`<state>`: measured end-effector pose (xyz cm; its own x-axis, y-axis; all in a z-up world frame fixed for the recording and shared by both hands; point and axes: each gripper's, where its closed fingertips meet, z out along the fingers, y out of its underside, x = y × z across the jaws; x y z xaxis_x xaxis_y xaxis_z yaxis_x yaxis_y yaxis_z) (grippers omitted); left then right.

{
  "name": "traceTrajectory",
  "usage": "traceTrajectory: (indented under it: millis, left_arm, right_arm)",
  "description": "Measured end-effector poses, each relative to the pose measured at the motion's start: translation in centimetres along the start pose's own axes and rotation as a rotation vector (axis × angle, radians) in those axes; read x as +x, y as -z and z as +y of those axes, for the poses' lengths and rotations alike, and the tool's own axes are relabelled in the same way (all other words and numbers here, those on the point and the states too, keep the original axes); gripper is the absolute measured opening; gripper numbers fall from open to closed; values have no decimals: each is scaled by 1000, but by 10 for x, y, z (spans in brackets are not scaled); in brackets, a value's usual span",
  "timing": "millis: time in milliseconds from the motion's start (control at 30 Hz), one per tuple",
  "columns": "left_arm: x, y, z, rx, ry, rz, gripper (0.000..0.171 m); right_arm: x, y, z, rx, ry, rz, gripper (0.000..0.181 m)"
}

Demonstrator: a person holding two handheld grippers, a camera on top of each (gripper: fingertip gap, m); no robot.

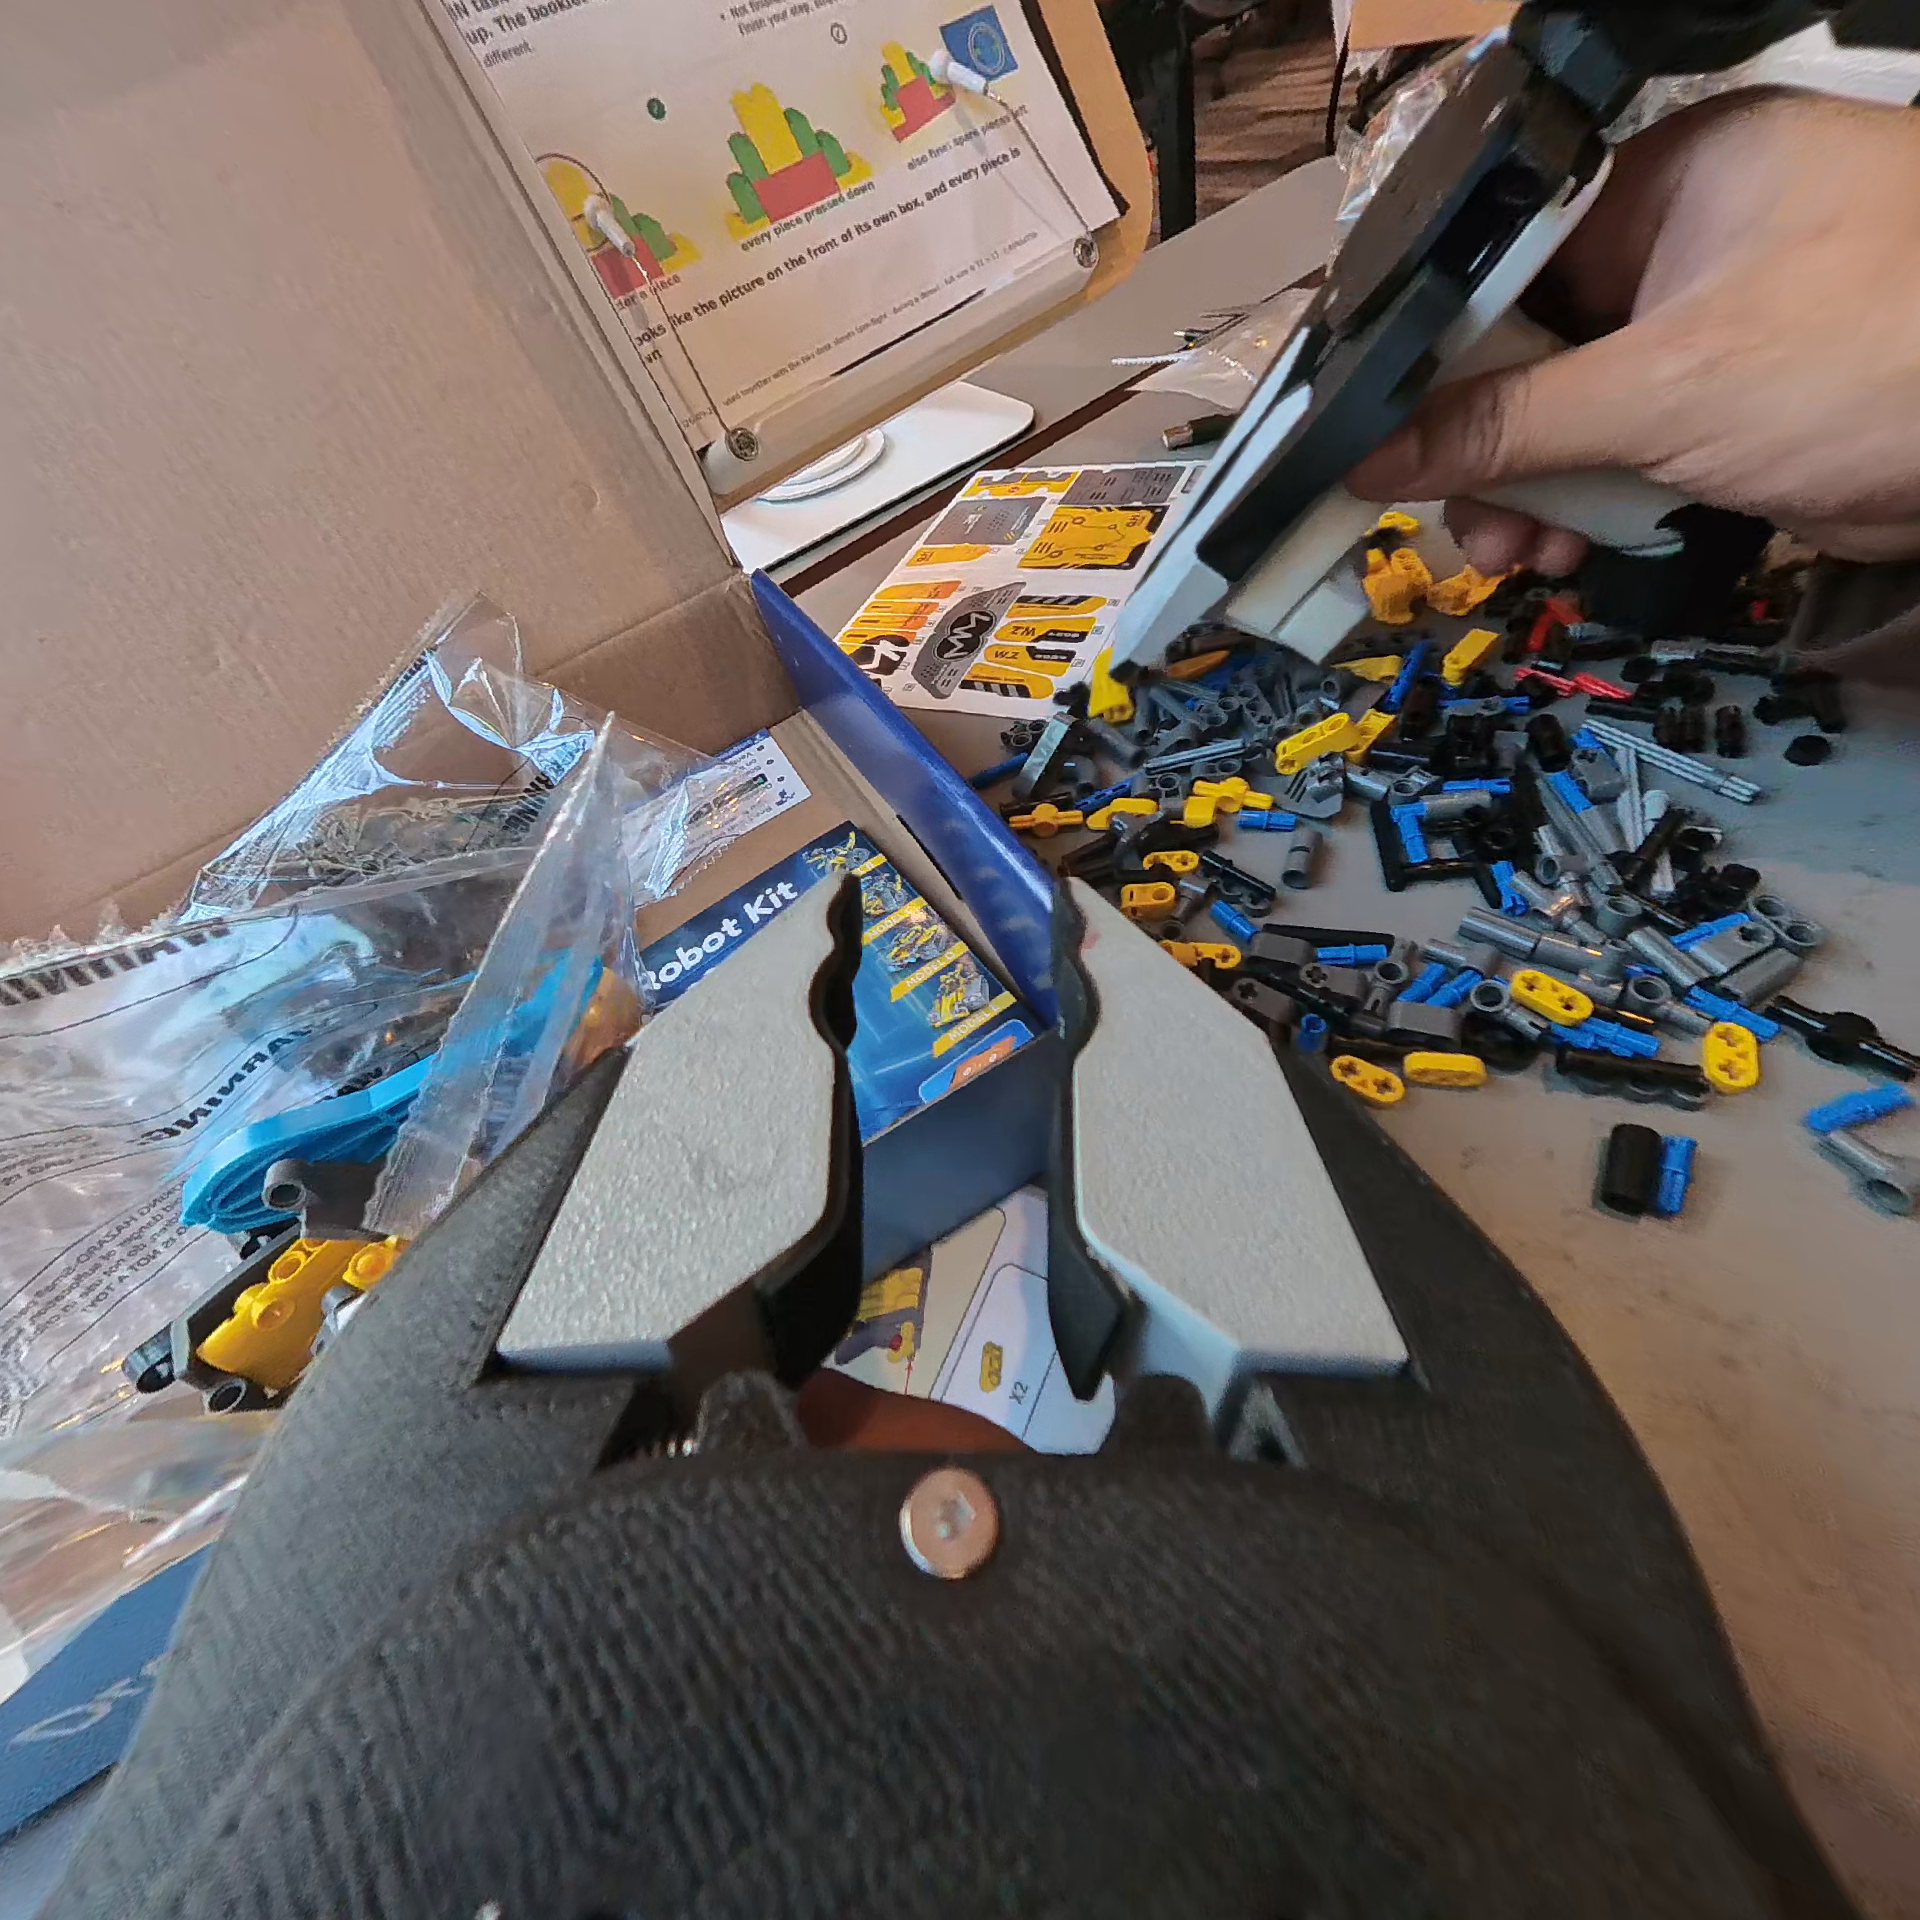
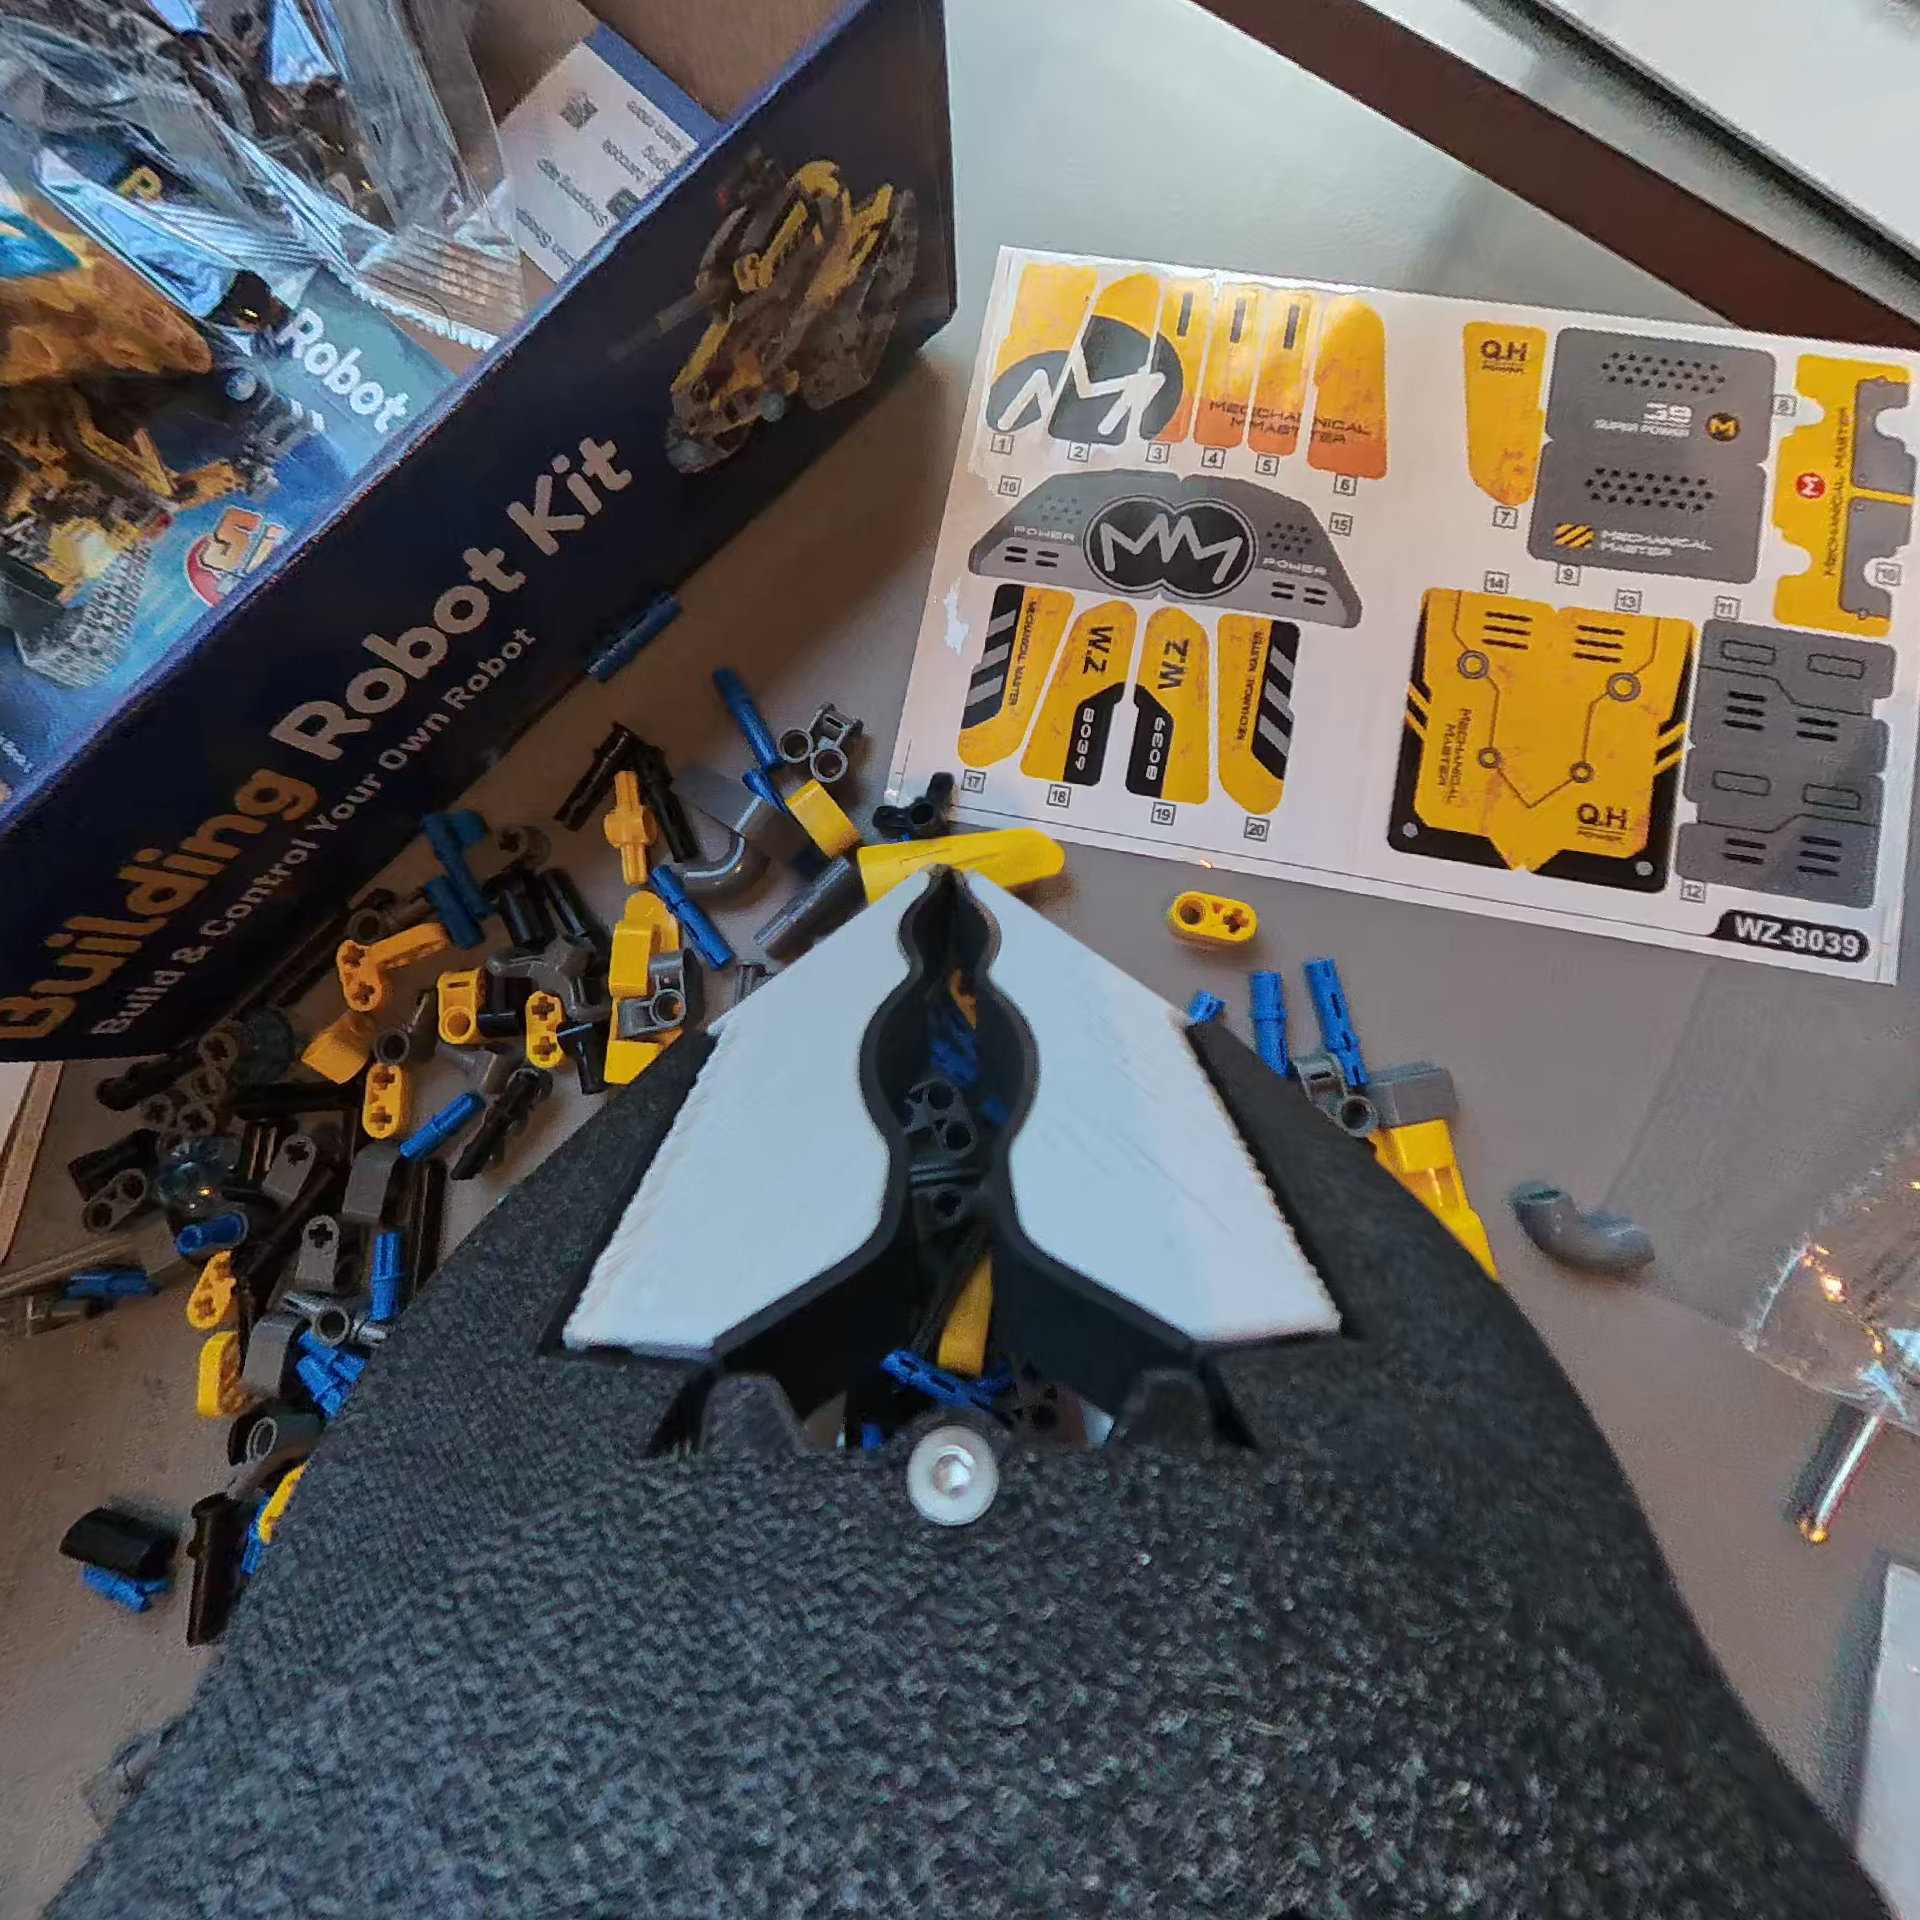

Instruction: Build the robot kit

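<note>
My left gripper [image 1: 956,894] is open over the corner of a blue kit box [image 1: 914,790]. The box's blue wall runs up beside my right-hand pad [image 1: 1070,987], and a printed booklet [image 1: 914,977] lies between the fingers. No pad presses on anything. My right gripper [image 2: 945,878] is shut, with its tips together against the near edge of a yellow curved panel piece [image 2: 997,847]. The left wrist view shows that gripper [image 1: 1120,670], held by a hand [image 1: 1714,312], tip down on the yellow piece [image 1: 1110,698] at the edge of the loose parts pile [image 1: 1507,883].
Small blue, black, grey and yellow parts [image 2: 468,987] are scattered beside the box [image 2: 468,582]. A sticker sheet [image 2: 1455,582] lies just beyond my right gripper. Clear plastic bags [image 1: 312,935] fill the box. An instruction stand [image 1: 790,208] and a cardboard flap [image 1: 260,416] rise behind. Some 15 cm of space lies between my two pairs of fingers.
</note>
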<state>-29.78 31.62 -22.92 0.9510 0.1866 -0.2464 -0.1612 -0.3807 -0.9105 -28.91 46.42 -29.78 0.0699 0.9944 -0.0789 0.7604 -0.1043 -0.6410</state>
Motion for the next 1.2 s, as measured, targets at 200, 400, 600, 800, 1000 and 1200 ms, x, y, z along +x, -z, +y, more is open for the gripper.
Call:
traceTrajectory:
  millis: [200,400,600,800,1000,1200]
  left_arm:
    - [0,0,0,0,-5,-4,34]
    - [1,1,-1,4,-11,1,34]
    - [1,0,1,-1,-13,-1,34]
    - [0,1,1,-2,-10,1,34]
    - [1,-1,2,-7,-7,4,34]
    - [3,-1,3,-11,-8,11,34]
  right_arm:
    - [-20,5,8,-28,22,-73,0]
    - [-13,33,3,71,-10,-29,2]
    - [-50,34,5,96,32,-180,16]
    - [-67,19,18,13,151,-148,31]
    - [-54,17,26,-34,168,-79,16]
    - [-63,27,13,40,168,-120,16]
